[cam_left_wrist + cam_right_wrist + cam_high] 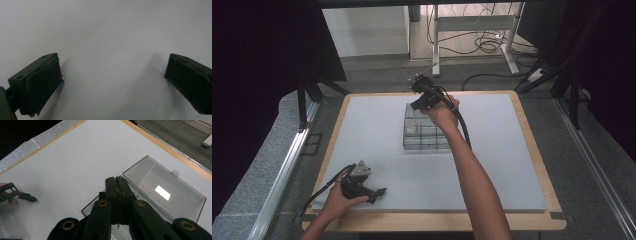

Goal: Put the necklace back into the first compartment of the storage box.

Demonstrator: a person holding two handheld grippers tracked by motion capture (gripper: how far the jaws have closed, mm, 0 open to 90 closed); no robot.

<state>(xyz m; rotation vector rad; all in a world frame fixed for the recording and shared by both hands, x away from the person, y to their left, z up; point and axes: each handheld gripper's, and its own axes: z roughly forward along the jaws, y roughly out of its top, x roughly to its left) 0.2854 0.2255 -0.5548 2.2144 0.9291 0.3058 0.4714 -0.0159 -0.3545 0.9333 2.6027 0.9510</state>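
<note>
Clear box (426,131) near the bench (532,165) middle, a bit toward the far edge, lid (165,188) lying open. Right gripper (117,185) over the box, jaws pressed together, perhaps on something very thin; cannot tell what. Left gripper (381,191) resting near the near left corner, jaws wide and empty. Best to lower slowly, keep clear of the thin walls, and steady the box if sliding.

No readable text, label, brand, number or sign anywhere: none on the clear plastic box (160,187), none on the white desk (492,165), none on either gripper.
</note>
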